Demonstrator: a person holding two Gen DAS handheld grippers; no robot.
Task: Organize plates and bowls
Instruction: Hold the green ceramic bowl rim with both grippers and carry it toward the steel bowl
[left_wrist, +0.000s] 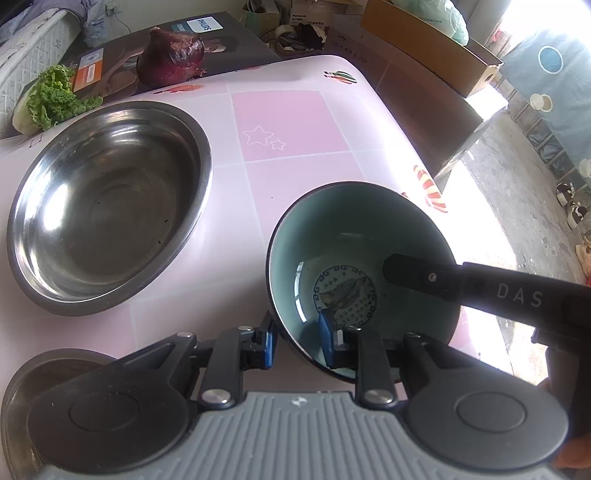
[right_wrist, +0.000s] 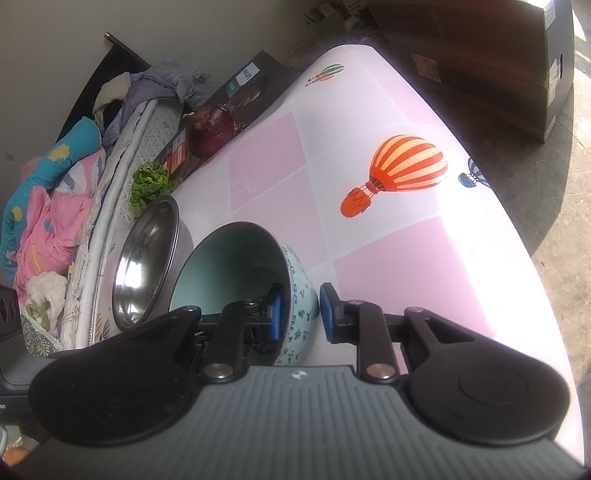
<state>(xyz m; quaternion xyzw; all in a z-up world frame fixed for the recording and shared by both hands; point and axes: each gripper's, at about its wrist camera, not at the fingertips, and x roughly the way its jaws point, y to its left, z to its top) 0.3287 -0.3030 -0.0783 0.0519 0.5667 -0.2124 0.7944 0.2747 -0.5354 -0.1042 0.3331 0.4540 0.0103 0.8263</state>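
Far left on the pink checkered table sits the big steel bowl, with lettuce and a red onion beyond it. Moving right, here's the ceramic bowl, teal inside, tilted near the table's edge. The left gripper straddles its near rim, one blue pad inside, one outside — whether it is pinching tight I cannot tell. From the right side, the right gripper brackets the same bowl's patterned wall, its outer pad standing clear of the wall, so released.
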